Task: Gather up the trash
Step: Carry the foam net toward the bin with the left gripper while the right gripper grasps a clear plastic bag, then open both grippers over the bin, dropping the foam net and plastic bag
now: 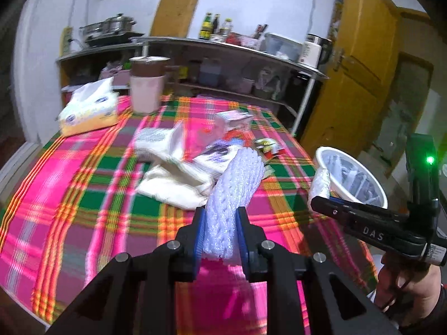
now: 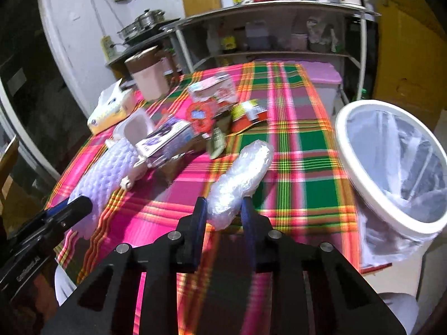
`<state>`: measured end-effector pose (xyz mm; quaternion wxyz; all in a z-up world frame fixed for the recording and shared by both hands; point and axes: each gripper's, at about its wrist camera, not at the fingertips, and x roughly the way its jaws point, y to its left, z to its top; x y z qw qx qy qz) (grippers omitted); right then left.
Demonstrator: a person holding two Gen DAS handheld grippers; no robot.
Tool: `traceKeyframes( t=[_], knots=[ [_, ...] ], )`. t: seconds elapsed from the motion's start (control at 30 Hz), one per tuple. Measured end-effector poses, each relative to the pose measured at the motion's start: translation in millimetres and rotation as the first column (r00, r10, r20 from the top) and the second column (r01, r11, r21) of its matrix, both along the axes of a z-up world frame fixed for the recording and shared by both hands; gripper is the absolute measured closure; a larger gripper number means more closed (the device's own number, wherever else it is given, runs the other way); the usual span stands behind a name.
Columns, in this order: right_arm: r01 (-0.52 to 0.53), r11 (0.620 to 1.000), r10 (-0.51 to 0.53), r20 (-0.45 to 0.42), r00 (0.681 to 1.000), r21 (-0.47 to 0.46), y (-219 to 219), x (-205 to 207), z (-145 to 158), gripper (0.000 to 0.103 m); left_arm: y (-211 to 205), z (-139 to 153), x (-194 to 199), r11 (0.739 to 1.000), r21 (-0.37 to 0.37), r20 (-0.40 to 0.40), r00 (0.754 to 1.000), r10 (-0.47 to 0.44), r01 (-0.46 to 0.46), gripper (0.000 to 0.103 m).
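Observation:
My left gripper point(image 1: 220, 223) is shut on a white foam net sleeve point(image 1: 237, 184) and holds it above the plaid tablecloth point(image 1: 83, 195). My right gripper point(image 2: 225, 209) is shut on a crumpled clear plastic wrap point(image 2: 240, 173), also held above the table. The right gripper point(image 1: 318, 198) shows at the right of the left wrist view, close to the white trash bin point(image 1: 352, 178). The bin point(image 2: 391, 164), lined with a clear bag, stands off the table's right edge. More trash lies mid-table: a purple carton point(image 2: 164, 142), red wrappers point(image 2: 201, 114), a white cloth point(image 1: 173, 184).
A tissue pack point(image 1: 89, 109) and a pink jar with a brown lid point(image 1: 146, 83) stand at the table's far left. Metal shelves point(image 1: 223, 64) with bottles and pots stand behind. A yellow door point(image 1: 363, 55) is at the right.

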<state>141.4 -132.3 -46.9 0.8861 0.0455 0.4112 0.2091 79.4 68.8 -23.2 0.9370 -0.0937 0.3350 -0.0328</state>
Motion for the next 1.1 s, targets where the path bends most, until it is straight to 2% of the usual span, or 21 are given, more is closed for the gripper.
traceKeyframes(
  t=[0.27,0.63,0.93,1.1],
  knots=[
    [0.130,0.991,-0.130,0.007,0.991,0.024,-67,12,7,0.077,-59,13,41,0.990,0.020,0.011,0.990,-0.143,0.142,0.081],
    [0.263,0.965,-0.263,-0.026,0.965,0.004,-142,29,3,0.077,-151,19,98,0.943,0.053,-0.004,0.944,-0.329,0.329,0.081],
    [0.303,0.952,-0.305,-0.061,0.950,-0.034,-178,38,-5,0.076,-202,13,131,0.905,0.058,-0.029,0.907,-0.420,0.421,0.080],
    [0.321,0.946,-0.322,-0.065,0.944,-0.036,-189,40,-7,0.074,-221,9,141,0.895,0.066,-0.041,0.897,-0.440,0.442,0.078]
  ],
)
